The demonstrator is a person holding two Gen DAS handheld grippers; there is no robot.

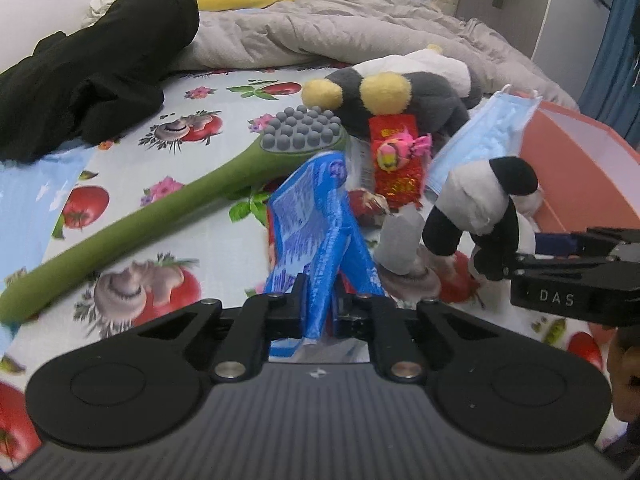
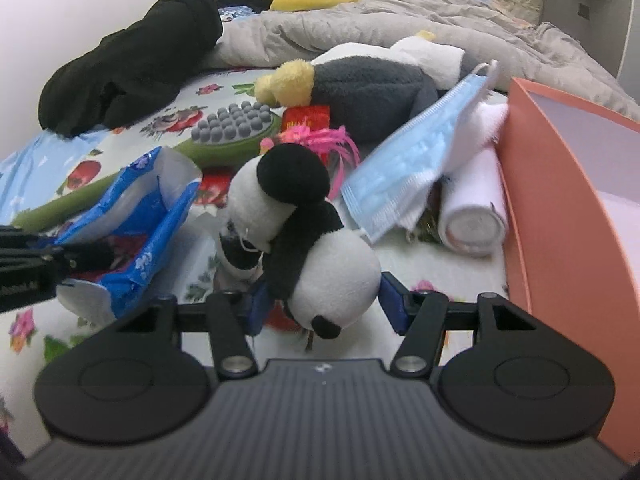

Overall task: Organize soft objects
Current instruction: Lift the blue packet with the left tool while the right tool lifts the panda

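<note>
My left gripper (image 1: 320, 308) is shut on a crumpled blue plastic tissue packet (image 1: 308, 220), which hangs above the bed; the same tissue packet (image 2: 136, 216) shows at the left of the right wrist view. My right gripper (image 2: 324, 300) is shut on a black-and-white panda plush (image 2: 300, 240), its blue pads pressing the round white body from both sides. From the left wrist view the panda plush (image 1: 480, 208) sits at the right, with the right gripper's black fingers (image 1: 568, 268) behind it. A grey plush with yellow feet (image 2: 360, 80) lies further back.
An orange-pink box (image 2: 568, 208) stands open at the right. A blue face mask (image 2: 412, 152), a rolled white towel (image 2: 472, 216), a green massage brush with grey nubs (image 1: 200, 192) and a red packet (image 1: 396, 160) lie on the tomato-print sheet (image 1: 128, 184). Black clothing (image 1: 88, 76) and a grey duvet (image 1: 340, 24) fill the back.
</note>
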